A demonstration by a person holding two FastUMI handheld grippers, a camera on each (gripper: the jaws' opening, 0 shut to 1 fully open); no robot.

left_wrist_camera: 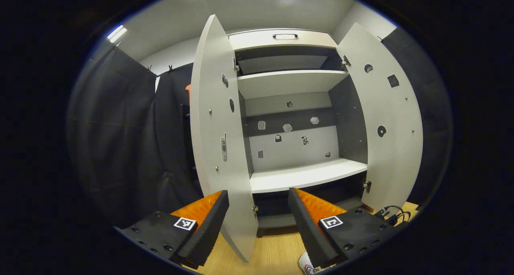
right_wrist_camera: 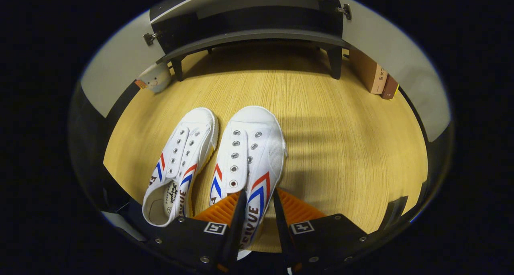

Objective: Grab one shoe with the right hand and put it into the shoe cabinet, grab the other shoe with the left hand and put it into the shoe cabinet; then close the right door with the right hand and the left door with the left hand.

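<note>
White canvas, laceless, with red and blue chevrons: two shoes lie side by side on the wood floor (right_wrist_camera: 341,146), toes toward the cabinet (right_wrist_camera: 249,24). In the right gripper view the right gripper (right_wrist_camera: 257,204) looks steeply down on them, and its narrowed fingers straddle the outer side wall of the right shoe (right_wrist_camera: 251,154) near the heel. Whether both fingers already press the canvas I cannot tell; they look close to it, one inside the opening and one outside. That shoe's long axis runs straight away from the gripper, so a lift should carry it toe-first toward the shelves. The left shoe (right_wrist_camera: 182,162) lies just beside it, nearly touching at the toe, and no gripper touches it.

In the left gripper view the left gripper (left_wrist_camera: 257,210) is held level and wide open, holding nothing, and faces the cabinet with its left door (left_wrist_camera: 219,138) and right door (left_wrist_camera: 383,118) both swung out. The lower shelf (left_wrist_camera: 305,174) is bare and lies straight ahead. A sliver of shoe shows at the bottom edge there, below the fingers. The right hand is plainly nearer the shoes, so it should go first.
</note>
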